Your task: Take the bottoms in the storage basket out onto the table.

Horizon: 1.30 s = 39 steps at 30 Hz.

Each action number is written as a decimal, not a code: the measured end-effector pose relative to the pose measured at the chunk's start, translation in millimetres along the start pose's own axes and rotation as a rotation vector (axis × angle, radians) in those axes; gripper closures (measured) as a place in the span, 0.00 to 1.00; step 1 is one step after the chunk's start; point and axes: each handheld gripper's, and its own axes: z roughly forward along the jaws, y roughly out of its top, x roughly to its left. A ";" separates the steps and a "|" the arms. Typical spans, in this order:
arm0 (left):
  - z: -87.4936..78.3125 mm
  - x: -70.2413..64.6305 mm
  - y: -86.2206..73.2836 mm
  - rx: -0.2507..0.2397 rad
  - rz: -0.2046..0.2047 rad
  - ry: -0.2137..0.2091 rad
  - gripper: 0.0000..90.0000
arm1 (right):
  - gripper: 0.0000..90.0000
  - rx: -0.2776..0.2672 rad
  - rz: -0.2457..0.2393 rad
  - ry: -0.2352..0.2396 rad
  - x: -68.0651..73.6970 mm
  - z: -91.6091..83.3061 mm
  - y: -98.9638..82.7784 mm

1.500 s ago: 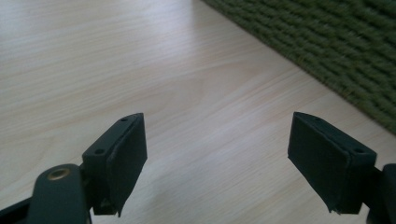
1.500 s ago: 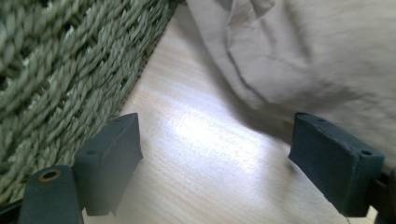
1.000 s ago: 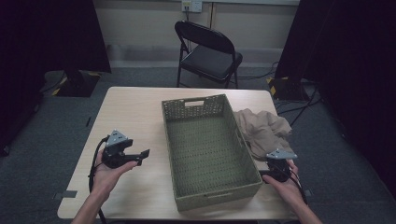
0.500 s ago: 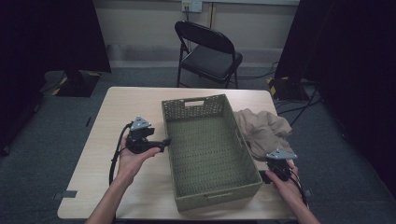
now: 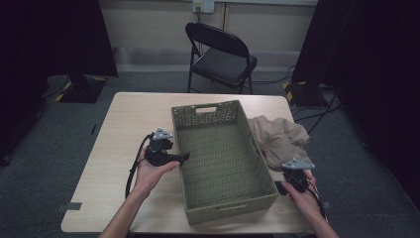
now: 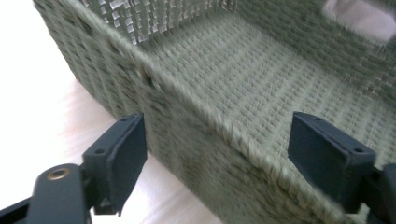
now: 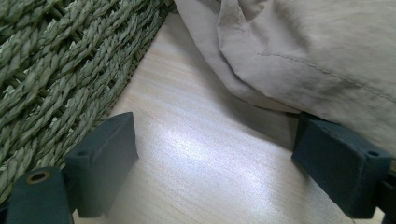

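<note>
A woven basket (image 5: 223, 163) sits mid-table (image 5: 124, 129); the left gripper (image 5: 184, 157), jaws wide, straddles its left rim without pressing. The right gripper (image 7: 210, 168) rests wide open between basket and a tan cloth (image 5: 277, 139).

Basket (image 5: 223, 158) at centre of desk (image 5: 129, 124), long axis running away. Cloth (image 5: 280, 139) on desk just right of basket. Left gripper (image 5: 184, 156) at basket's left wall, right gripper (image 5: 280, 187) by its near right corner. Chair (image 5: 223, 54) behind desk.
</note>
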 end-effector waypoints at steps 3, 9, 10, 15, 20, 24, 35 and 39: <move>1.2 1.0 -0.9 -0.004 -0.033 -0.028 0.26 | 0.14 0.000 0.000 0.000 0.0 0.0 0.0; 0.2 1.5 -0.2 -0.001 -0.029 -0.051 0.36 | 0.14 -0.001 -0.001 0.000 0.1 0.0 0.0; 0.0 0.9 0.1 0.000 -0.030 -0.048 0.36 | 0.14 0.000 -0.001 -0.001 0.1 0.0 0.0; -0.4 0.6 1.4 0.018 -0.023 -0.045 0.39 | 0.14 -0.001 -0.001 -0.003 0.4 -0.1 -0.1; 0.1 1.3 2.1 0.027 -0.034 -0.056 0.39 | 0.14 -0.001 -0.001 -0.004 0.5 -0.2 -0.1; 0.1 2.2 2.8 0.040 -0.033 -0.061 0.39 | 0.14 -0.001 -0.002 -0.002 0.5 -0.1 -0.1; -4.7 12.6 1.6 0.061 -0.066 -0.076 0.42 | 0.14 0.001 -0.002 0.002 0.7 0.4 0.5; -8.1 20.6 0.2 0.061 -0.082 -0.080 0.45 | 0.14 0.000 -0.003 0.002 1.0 0.6 0.6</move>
